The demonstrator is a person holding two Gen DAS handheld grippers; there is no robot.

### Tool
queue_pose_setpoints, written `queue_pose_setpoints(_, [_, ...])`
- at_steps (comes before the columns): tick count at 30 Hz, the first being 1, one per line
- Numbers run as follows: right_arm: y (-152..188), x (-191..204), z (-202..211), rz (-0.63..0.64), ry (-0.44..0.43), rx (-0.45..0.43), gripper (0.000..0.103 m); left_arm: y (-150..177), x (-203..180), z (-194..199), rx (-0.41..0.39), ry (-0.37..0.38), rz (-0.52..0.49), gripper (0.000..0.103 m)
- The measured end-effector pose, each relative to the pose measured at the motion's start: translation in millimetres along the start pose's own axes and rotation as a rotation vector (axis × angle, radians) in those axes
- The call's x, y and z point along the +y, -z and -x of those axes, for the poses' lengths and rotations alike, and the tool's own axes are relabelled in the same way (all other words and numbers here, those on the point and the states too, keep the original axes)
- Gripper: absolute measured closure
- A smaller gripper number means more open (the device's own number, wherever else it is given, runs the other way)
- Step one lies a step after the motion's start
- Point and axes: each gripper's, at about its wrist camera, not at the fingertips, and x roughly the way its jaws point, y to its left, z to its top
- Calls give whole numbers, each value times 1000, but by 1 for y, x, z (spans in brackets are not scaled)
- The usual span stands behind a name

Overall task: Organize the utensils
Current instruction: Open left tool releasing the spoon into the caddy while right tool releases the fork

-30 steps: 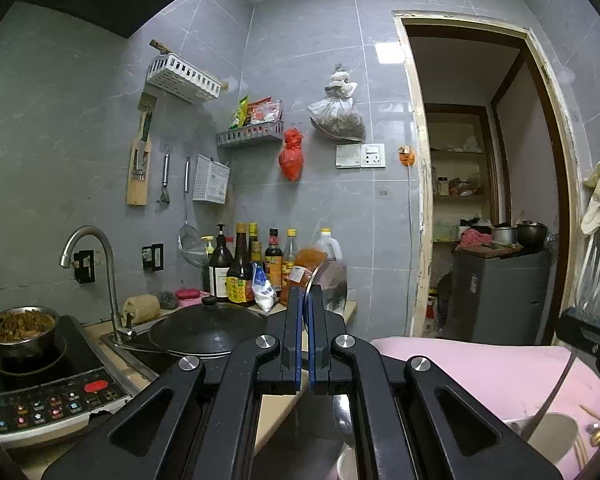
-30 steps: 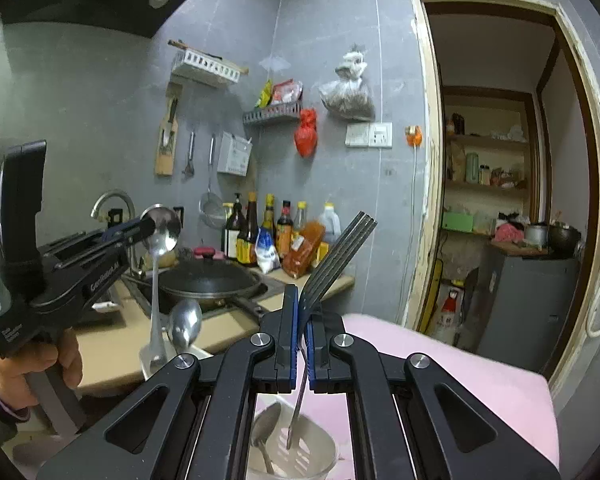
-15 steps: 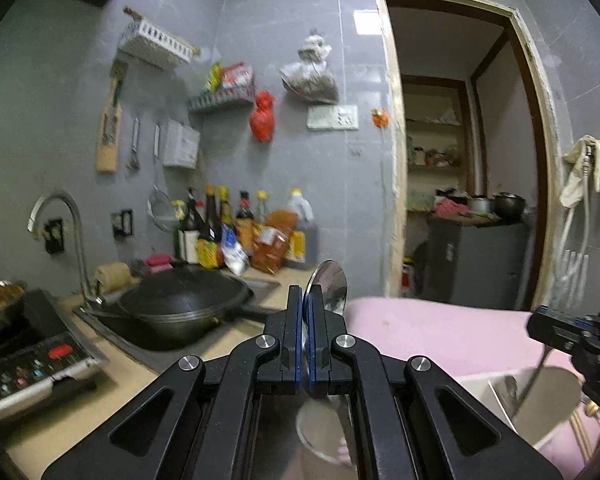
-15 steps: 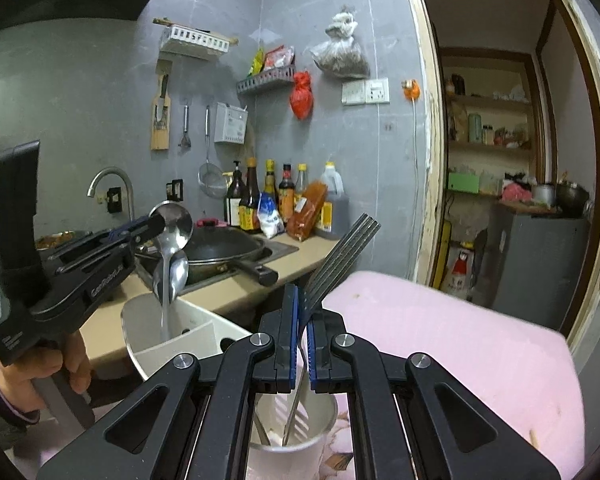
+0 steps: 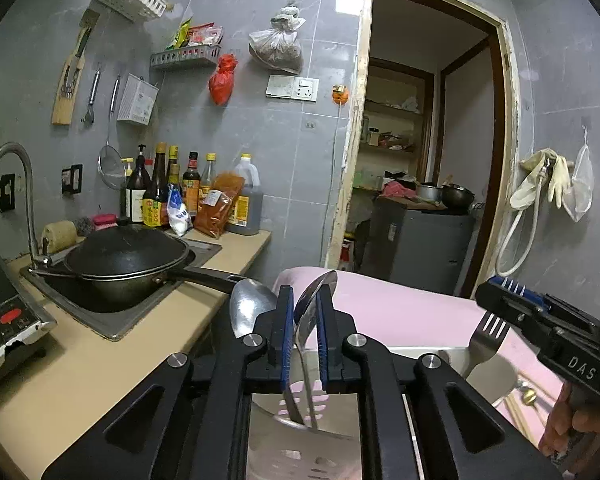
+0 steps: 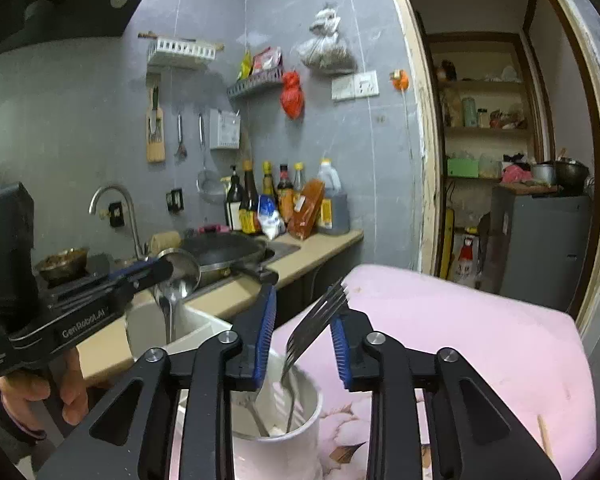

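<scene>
My left gripper [image 5: 302,312] is open; a steel spoon [image 5: 314,300] stands loose between its jaws, its handle down in a white utensil holder [image 5: 296,452]. A second spoon [image 5: 250,312] stands beside it. My right gripper [image 6: 302,316] is open; a steel fork [image 6: 320,316] leans between its jaws with its handle in a white round cup [image 6: 280,436]. The left gripper also shows in the right wrist view [image 6: 168,270], with the spoons [image 6: 176,280] over the holder [image 6: 188,326]. The right gripper shows in the left wrist view [image 5: 500,292] above the fork [image 5: 486,340].
A pink cloth [image 6: 440,320] covers the surface under the cup. A tan counter [image 5: 80,360] on the left holds a sink with a black wok [image 5: 128,256], a tap [image 5: 16,184], an induction cooker [image 5: 0,320] and sauce bottles [image 5: 188,196]. A doorway [image 5: 420,160] stands behind.
Both grippers have lowered over the containers and opened. The spoon and the fork now stand released in the holder and the cup.
</scene>
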Motion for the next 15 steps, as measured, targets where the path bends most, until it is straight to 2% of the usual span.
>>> queue_pose_setpoints(2, [-6, -3, 7, -4, 3, -31, 55, -5, -3, 4, -12, 10, 5, 89])
queue_pose_setpoints(5, [-12, -5, 16, 2, 19, -65, 52, -12, -8, 11, -39, 20, 6, 74])
queue_pose_setpoints(7, [-15, -8, 21, 2, 28, -83, 47, -17, -10, 15, -45, 33, 20, 71])
queue_pose_setpoints(9, [-17, -11, 27, -4, 35, -103, 36, -21, -14, 18, -46, 46, 27, 68])
queue_pose_setpoints(11, [-18, -14, 36, -8, 54, -129, 28, -25, -19, 22, -56, 51, 26, 60])
queue_pose_setpoints(13, [-20, -17, 44, -7, 76, -148, 22, -27, -23, 27, -71, 57, 32, 44])
queue_pose_setpoints(15, [-20, -21, 53, 0, 102, -166, 12, -28, -28, 31, -81, 68, 40, 37])
